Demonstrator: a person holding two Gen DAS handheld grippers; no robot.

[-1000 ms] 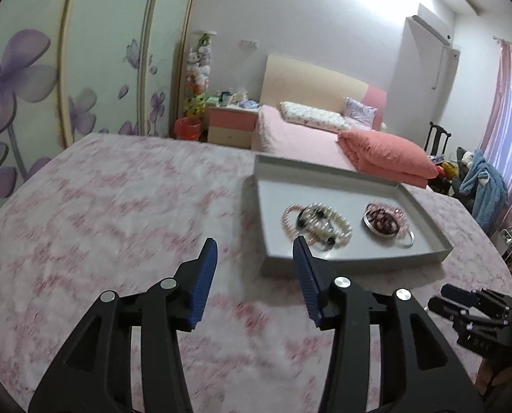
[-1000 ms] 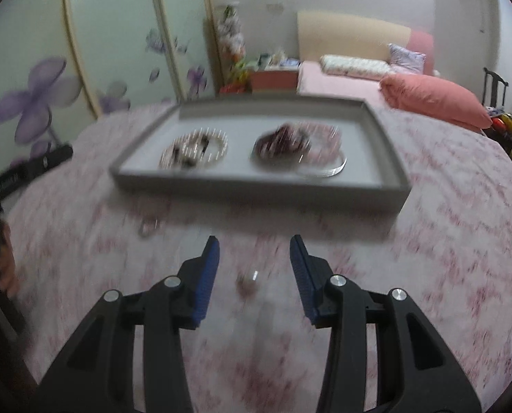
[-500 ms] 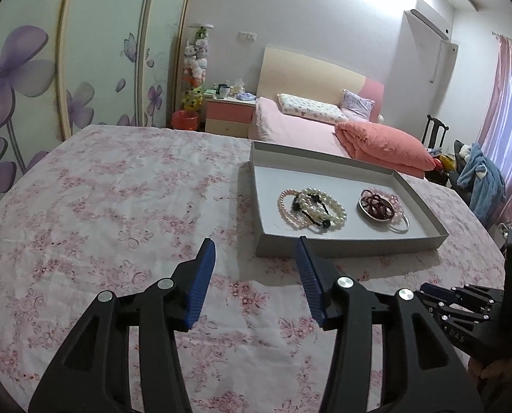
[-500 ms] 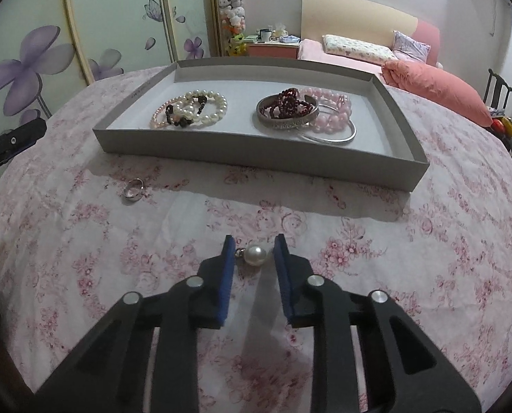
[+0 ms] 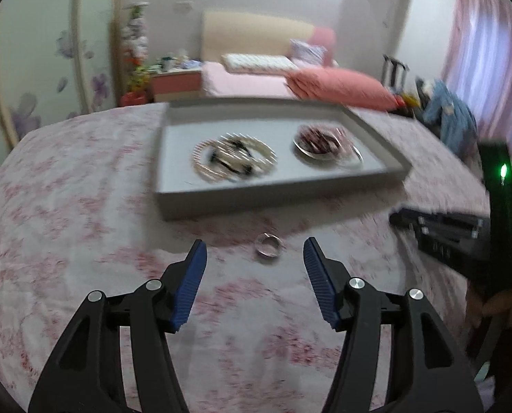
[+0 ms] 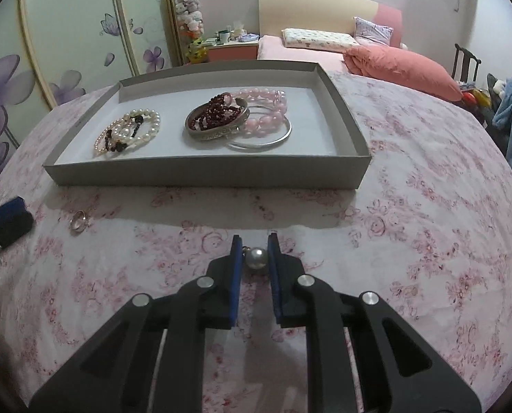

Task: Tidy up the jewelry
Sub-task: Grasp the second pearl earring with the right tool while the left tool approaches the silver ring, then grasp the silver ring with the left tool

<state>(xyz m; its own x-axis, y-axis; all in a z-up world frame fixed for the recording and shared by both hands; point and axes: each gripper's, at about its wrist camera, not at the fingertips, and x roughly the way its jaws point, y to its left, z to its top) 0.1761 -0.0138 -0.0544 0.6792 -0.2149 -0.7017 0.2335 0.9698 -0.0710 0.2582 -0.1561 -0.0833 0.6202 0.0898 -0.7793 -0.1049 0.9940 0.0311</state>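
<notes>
The right gripper (image 6: pixel 254 251) is clamped on a pearl earring (image 6: pixel 255 258), gripped at the very tips; being round and smooth, the pearl could squirt out on the lift. The left gripper (image 5: pixel 255 253) is opening, nothing between its pads; the ring (image 5: pixel 269 244) lies just beyond them, centre frame, and could skid on the floral cloth (image 5: pixel 66 206). The grey tray (image 6: pixel 204 172) fills the upper middle.
</notes>
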